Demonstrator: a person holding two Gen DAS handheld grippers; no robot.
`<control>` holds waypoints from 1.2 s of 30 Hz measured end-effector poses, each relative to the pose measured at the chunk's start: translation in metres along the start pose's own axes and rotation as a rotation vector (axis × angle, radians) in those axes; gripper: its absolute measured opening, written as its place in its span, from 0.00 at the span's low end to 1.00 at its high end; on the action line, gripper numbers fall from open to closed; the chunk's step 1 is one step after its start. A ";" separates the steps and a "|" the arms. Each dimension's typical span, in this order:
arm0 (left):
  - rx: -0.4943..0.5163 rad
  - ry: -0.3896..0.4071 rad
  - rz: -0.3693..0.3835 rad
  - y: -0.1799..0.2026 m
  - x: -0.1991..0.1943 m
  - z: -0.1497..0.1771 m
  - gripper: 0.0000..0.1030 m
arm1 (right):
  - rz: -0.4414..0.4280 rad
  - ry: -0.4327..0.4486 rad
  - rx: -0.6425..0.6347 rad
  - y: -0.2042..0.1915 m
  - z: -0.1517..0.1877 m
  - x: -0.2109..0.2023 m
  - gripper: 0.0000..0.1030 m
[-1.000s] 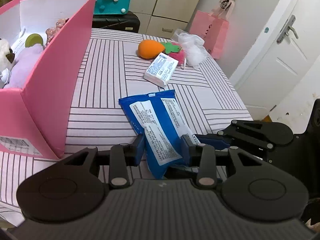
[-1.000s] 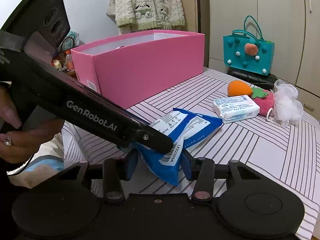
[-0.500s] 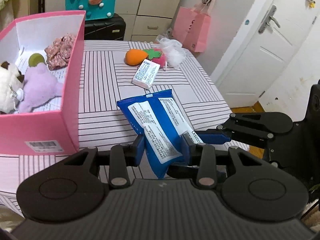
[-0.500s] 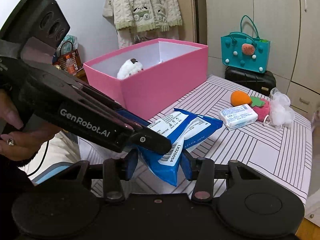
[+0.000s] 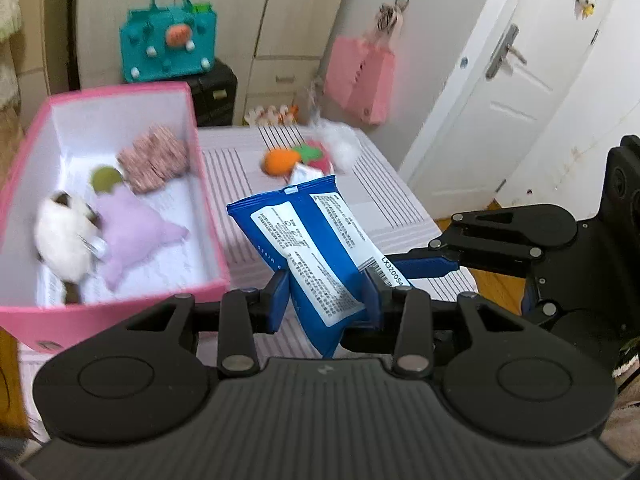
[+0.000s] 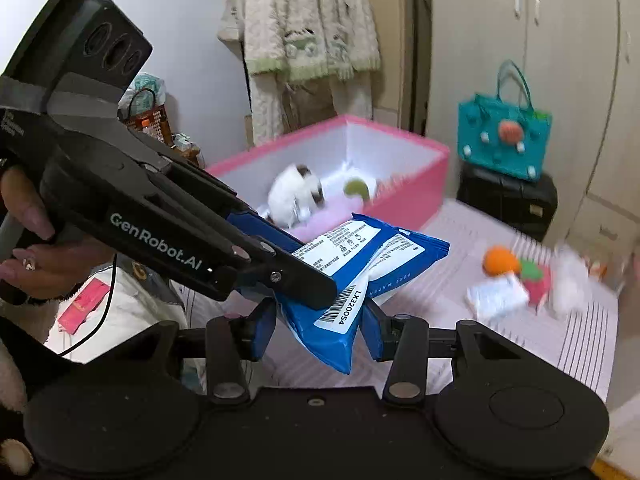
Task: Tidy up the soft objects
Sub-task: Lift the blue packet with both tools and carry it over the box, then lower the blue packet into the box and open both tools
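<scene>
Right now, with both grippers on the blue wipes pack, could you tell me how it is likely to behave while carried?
The blue wipes pack probably flexes: its film creases between the left gripper fingers. Its glossy wrapper may be slippery. Held also by the right gripper, its free end barely droops, so it seems fairly light.

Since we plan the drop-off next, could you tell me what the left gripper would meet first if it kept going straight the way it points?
The left gripper, shut on the blue wipes pack, points down at the striped table, just right of the pink box. It would probably meet the tabletop first, not the box, though depth is uncertain.
</scene>
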State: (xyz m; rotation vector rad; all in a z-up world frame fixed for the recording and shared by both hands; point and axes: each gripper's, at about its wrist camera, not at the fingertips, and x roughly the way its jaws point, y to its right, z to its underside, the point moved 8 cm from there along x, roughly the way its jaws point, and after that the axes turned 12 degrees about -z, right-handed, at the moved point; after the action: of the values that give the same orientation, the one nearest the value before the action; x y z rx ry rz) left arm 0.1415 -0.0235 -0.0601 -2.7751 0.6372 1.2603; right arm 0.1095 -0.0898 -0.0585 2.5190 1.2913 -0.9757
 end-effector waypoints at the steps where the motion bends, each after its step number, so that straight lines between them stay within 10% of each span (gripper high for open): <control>1: -0.002 0.014 -0.002 -0.006 -0.004 -0.003 0.37 | 0.001 0.005 -0.014 -0.002 -0.007 0.002 0.49; 14: -0.127 0.096 -0.063 -0.098 -0.005 -0.041 0.37 | -0.041 0.007 -0.054 0.003 -0.078 0.069 0.50; 36: -0.276 -0.106 -0.011 -0.167 0.093 -0.033 0.36 | 0.052 -0.242 0.001 0.031 -0.074 0.160 0.50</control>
State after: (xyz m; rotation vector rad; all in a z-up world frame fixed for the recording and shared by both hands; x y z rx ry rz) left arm 0.2823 0.0906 -0.1289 -2.8902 0.4718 1.5924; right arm 0.2361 0.0285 -0.1031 2.3339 1.1484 -1.2240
